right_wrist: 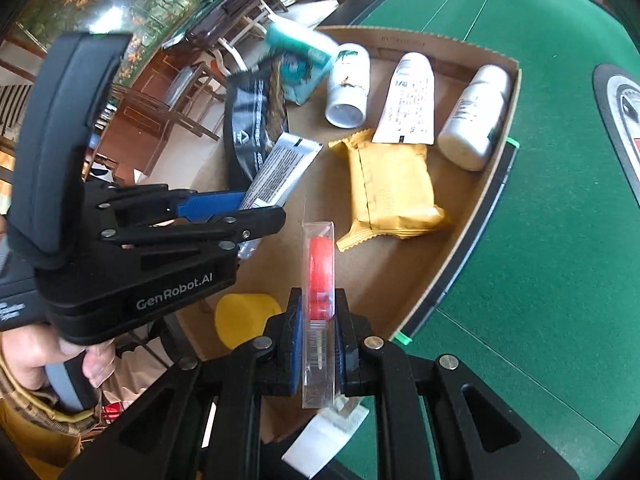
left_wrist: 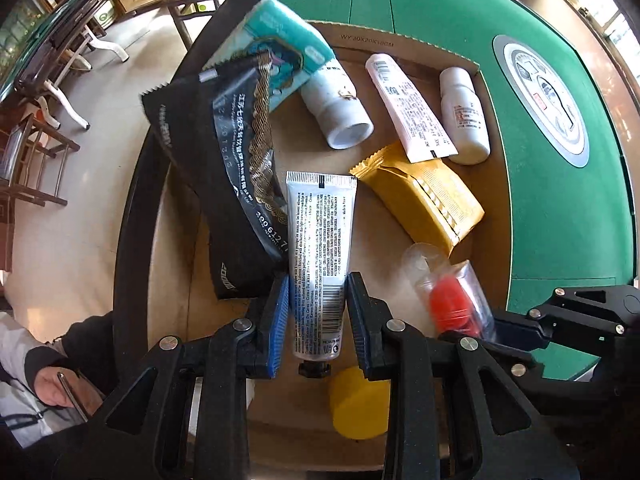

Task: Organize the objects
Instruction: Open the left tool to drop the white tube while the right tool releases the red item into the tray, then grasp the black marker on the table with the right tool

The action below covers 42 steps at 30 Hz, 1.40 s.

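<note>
My left gripper points down over the cardboard tray and is shut on a silver tube with a black cap, holding it near the cap end. The tube hangs above the tray floor, beside a black pouch. My right gripper is shut on a clear plastic pack with a red item inside, held upright on edge over the tray's near part. In the right wrist view the left gripper and its silver tube show at the left.
In the tray lie a teal tissue pack, a white jar, a white tube, a small white bottle, a yellow packet and a yellow cap. The green table spreads to the right; chairs and floor lie left.
</note>
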Tool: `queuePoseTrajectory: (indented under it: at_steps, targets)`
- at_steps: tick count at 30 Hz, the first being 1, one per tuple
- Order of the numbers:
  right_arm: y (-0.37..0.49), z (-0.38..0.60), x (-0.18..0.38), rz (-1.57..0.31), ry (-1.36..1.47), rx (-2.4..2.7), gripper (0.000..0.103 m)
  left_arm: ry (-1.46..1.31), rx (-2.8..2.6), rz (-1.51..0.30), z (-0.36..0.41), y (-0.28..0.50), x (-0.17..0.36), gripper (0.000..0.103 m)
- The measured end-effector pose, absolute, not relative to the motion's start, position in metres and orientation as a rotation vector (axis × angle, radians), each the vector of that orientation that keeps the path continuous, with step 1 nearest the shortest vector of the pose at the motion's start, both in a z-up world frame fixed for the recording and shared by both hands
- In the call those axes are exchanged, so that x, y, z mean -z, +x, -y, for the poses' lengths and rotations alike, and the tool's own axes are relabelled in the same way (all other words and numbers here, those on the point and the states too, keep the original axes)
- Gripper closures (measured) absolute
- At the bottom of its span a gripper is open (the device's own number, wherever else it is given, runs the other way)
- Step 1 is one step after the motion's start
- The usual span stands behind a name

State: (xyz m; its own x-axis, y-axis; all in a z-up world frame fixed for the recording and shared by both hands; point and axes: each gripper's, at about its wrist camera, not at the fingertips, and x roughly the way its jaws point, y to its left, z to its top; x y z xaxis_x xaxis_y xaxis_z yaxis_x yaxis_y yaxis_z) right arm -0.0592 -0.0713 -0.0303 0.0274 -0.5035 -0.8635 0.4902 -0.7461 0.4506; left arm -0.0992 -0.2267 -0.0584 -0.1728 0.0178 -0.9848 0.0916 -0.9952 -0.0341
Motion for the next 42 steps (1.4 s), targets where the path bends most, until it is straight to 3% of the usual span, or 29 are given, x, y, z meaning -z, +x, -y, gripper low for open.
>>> queuePoseTrajectory:
  at_steps: [10,15,20,27,30,34,42]
  targets:
    - [-0.057,0.072,0.039,0.002,1.633,1.804,0.088,1.938,2.419,-0.074,0.220,-0.055,0.071,0.072]
    - [-0.058,0.067,0.028,0.005,1.598,1.850,0.082,1.809,2.457,-0.086,0.220,-0.031,0.073,0.044]
    - [-0.063,0.046,0.017,0.044,1.573,1.914,0.076,1.692,2.566,-0.026,0.207,-0.044,0.076,0.026]
    - [-0.067,-0.005,0.010,0.133,1.595,2.069,0.076,1.653,2.598,-0.052,0.206,-0.094,0.076,0.025]
    - [-0.071,-0.024,0.015,0.152,1.638,2.115,0.071,1.658,2.616,-0.038,0.206,-0.122,0.076,0.025]
    - [-0.072,-0.027,0.022,0.158,1.659,2.123,0.070,1.780,2.561,-0.016,0.210,-0.145,0.076,0.025]
    - [-0.067,0.017,0.040,0.087,1.654,2.019,0.070,1.856,2.561,0.015,0.203,-0.071,0.049,0.021]
